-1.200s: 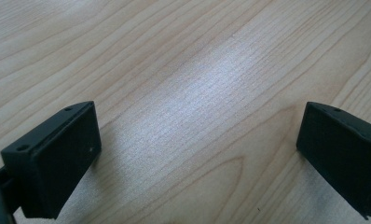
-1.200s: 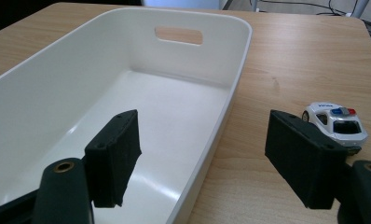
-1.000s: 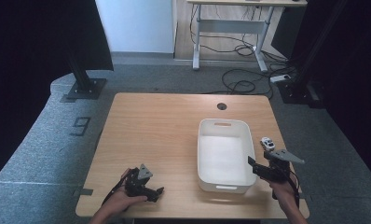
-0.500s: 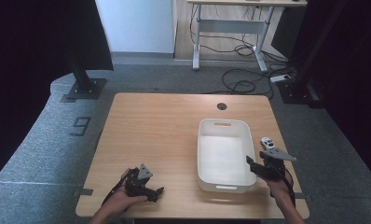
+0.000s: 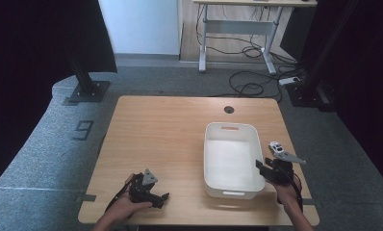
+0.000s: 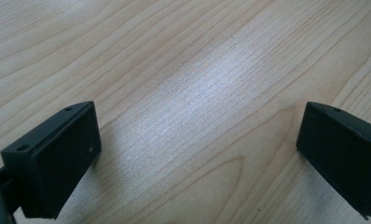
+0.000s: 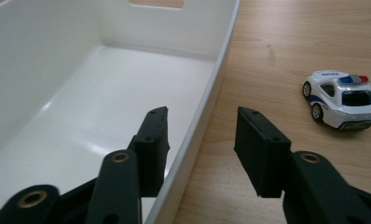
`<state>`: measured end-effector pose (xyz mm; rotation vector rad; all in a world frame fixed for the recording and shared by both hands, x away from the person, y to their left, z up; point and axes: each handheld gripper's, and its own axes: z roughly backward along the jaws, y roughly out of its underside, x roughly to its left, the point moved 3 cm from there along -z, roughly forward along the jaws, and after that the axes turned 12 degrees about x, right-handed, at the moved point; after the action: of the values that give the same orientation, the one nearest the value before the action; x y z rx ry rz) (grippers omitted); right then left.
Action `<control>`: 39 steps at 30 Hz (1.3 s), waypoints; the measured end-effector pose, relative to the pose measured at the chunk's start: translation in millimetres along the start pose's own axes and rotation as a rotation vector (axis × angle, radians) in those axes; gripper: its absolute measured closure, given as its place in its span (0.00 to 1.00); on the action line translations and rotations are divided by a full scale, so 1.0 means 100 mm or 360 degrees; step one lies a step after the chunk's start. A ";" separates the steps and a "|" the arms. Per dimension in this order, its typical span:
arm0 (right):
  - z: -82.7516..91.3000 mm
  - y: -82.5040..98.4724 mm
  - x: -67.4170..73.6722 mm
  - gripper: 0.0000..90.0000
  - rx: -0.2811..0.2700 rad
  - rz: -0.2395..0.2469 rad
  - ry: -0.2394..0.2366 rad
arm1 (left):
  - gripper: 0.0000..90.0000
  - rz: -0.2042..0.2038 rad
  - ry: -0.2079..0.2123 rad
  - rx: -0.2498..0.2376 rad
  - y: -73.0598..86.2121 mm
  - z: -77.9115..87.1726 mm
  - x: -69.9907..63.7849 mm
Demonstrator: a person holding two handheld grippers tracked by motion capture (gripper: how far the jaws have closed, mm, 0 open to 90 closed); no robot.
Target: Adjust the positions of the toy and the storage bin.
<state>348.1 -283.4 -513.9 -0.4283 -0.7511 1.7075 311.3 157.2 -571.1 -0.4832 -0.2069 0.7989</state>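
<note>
A white plastic bin [image 5: 229, 126] stands empty on the right half of the wooden table [image 5: 165, 134]. My right gripper [image 5: 268, 167] sits at the bin's near right corner. In the right gripper view [image 7: 202, 120] the jaws straddle the bin's right wall [image 7: 215, 88], one inside and one outside. They have just been closing, and a gap still shows on the outer side. A white toy police car [image 7: 342, 97] sits on the table to the right of the bin [image 5: 275, 147]. My left gripper [image 5: 161, 198] rests open near the front left edge, over bare wood [image 6: 197, 126].
A round cable hole [image 5: 229, 109] is near the table's far edge. Beyond the table are a grey carpet, a desk frame [image 5: 237, 33] with cables, and black stands [image 5: 86, 89] at both sides.
The right gripper's jaws have narrowed around the bin's right wall, and the hand has shifted slightly toward the bin. The left gripper has stayed put.
</note>
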 end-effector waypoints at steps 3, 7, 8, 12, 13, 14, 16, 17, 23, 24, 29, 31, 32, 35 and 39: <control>0.00 0.00 0.03 0.68 0.0009 -0.0022 -0.0017 | 0.00 0.0000 0.0000 0.0000 0.00 0.00 0.00; -0.02 0.01 0.05 0.69 0.0039 0.0028 0.0006 | 0.00 0.0001 -0.0001 0.0000 0.00 0.00 0.00; -0.02 0.01 0.05 0.69 0.0039 0.0028 0.0006 | 0.00 0.0001 -0.0001 0.0000 0.00 0.00 0.00; -0.03 0.01 0.04 0.73 0.0073 -0.0046 -0.0048 | 0.00 0.0001 -0.0001 0.0000 0.00 0.00 0.00; -0.03 0.01 0.04 0.75 0.0080 -0.0059 -0.0059 | 0.00 0.0001 -0.0001 0.0001 0.00 0.00 0.00; -0.03 0.00 0.04 0.77 0.0082 -0.0068 -0.0066 | 0.00 0.0001 -0.0001 0.0001 0.00 0.00 0.00; -0.03 0.00 0.05 0.80 0.0098 -0.0101 -0.0106 | 0.00 0.0001 -0.0001 0.0001 0.00 0.00 0.00; -0.03 0.00 0.05 0.80 0.0098 -0.0110 -0.0111 | 0.00 0.0001 -0.0001 0.0001 0.00 0.00 0.00; -0.03 0.01 0.08 0.80 0.0092 -0.0156 -0.0101 | 0.00 0.0001 -0.0001 0.0000 0.00 0.00 0.00; -0.03 0.01 0.09 0.80 0.0093 -0.0158 -0.0098 | 0.00 0.0001 -0.0001 0.0000 0.00 0.00 0.00; -0.03 0.01 0.11 0.81 0.0094 -0.0175 -0.0090 | 0.00 0.0002 -0.0001 0.0000 0.00 0.00 0.00; -0.03 0.01 0.11 0.80 0.0095 -0.0177 -0.0088 | 0.00 0.0002 0.0000 0.0000 0.00 0.00 0.00; -0.03 0.01 0.11 0.80 0.0096 -0.0177 -0.0085 | 0.00 0.0001 0.0000 0.0000 0.00 0.00 0.00; -0.04 0.00 0.12 0.80 0.0103 -0.0172 -0.0079 | 0.00 0.0000 0.0001 -0.0001 0.00 0.00 0.00; -0.04 0.00 0.13 0.80 0.0100 -0.0174 -0.0079 | 0.00 0.0000 0.0001 -0.0001 0.00 0.00 0.00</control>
<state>347.4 -270.2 -515.8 -0.2968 -0.7416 1.6394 311.4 157.0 -571.1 -0.4839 -0.2063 0.7990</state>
